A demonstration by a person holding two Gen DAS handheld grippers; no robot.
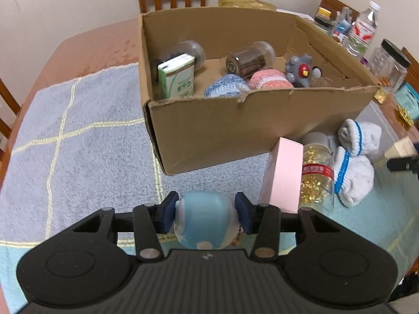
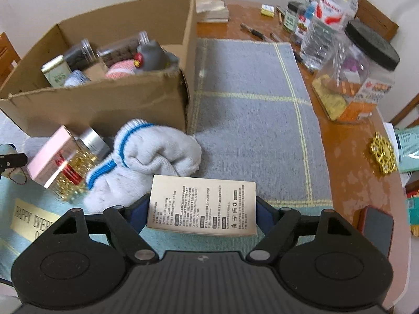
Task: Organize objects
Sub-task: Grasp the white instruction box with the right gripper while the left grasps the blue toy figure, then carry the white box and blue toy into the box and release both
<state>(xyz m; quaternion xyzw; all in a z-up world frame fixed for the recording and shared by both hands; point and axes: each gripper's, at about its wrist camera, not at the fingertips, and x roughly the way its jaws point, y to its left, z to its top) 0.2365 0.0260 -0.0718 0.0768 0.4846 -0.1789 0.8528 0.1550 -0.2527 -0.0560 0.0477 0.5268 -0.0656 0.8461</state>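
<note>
Left gripper (image 1: 206,214): fingers closed against both sides of a light-blue and white round toy (image 1: 205,221), held over the grey-blue mat (image 1: 78,136), just short of the cardboard box (image 1: 235,125).
Right gripper (image 2: 201,213): fingers clamped on the two short ends of a beige printed carton (image 2: 202,205), printed face up, above the mat edge, just beside the white socks with blue stripes (image 2: 146,157).
Box contents, left wrist view: green-white carton (image 1: 176,78) upright at left, two clear jars lying on their sides (image 1: 250,60), blue knit roll (image 1: 225,86), pink knit roll (image 1: 269,79), grey toy with red spot (image 1: 301,70).
Outside box, near its front corner: pink box (image 1: 284,175) upright, touching jar of gold pieces (image 1: 315,172); socks just beside the jar.
Right wrist view, on wooden table (image 2: 348,157) beyond mat: water bottle (image 2: 330,18), black-lidded clear jar (image 2: 361,73), gold ornament (image 2: 383,157).
</note>
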